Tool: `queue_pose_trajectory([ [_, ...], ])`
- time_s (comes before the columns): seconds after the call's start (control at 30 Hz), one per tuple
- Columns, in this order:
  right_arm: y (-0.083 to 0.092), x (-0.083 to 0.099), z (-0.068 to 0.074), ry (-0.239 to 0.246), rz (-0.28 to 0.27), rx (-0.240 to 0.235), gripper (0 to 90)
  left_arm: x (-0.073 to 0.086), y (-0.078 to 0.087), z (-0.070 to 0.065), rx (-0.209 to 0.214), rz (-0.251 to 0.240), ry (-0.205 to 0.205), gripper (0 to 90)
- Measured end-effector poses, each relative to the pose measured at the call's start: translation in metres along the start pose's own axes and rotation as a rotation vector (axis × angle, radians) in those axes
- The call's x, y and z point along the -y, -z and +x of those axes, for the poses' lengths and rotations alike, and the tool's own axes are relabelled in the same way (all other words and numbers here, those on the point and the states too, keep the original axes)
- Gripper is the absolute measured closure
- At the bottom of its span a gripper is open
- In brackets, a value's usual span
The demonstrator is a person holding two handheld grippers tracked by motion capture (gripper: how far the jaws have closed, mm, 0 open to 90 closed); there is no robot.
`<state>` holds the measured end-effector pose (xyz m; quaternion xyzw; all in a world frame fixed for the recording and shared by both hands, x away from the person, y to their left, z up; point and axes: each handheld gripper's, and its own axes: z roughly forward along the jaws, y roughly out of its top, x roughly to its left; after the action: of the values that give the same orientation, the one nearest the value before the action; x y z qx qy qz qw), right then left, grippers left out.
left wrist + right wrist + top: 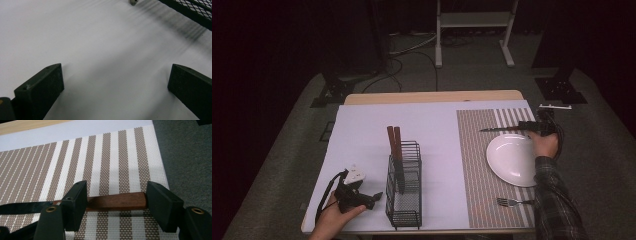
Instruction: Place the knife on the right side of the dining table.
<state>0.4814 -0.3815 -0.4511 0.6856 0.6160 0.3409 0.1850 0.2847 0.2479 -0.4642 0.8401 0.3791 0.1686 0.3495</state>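
Observation:
A knife with a brown wooden handle and dark blade lies flat on the striped placemat, just beyond a white plate. My right gripper hovers low over the handle with its jaws apart, one to each side along the knife's length; the pads do not press on it. My left gripper rests at the near left on the white table cover, open with nothing between its fingers, beside a black wire rack that holds two wooden-handled knives.
A fork lies on the placemat near the front edge, below the plate. The rack's mesh corner is just ahead and to the right in the left gripper view. The table's right edge drops to grey carpet.

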Motion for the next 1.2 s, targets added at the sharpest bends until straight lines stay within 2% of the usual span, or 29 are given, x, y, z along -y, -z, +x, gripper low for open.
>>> queue_pose_trajectory([
  [0.1,0.003,0.001,0.000,0.002,-0.028,0.002,32.7,0.000,0.000,0.000,0.000,0.000,0.000,0.0],
  [0.33,0.012,0.005,0.006,0.065,-0.062,0.005,31.3,0.000,0.000,0.000,0.000,0.000,0.000,0.0],
  [0.63,0.028,0.007,0.024,0.126,-0.086,-0.039,27.5,0.000,0.000,0.000,-0.001,0.000,-0.001,0.0],
  [0.83,0.038,0.012,0.037,0.192,-0.094,-0.069,25.1,0.000,0.000,0.000,-0.001,-0.001,0.000,0.0],
  [1.2,0.061,0.024,0.058,0.275,-0.106,-0.148,22.3,0.000,0.000,0.000,-0.001,-0.001,0.000,0.0],
])
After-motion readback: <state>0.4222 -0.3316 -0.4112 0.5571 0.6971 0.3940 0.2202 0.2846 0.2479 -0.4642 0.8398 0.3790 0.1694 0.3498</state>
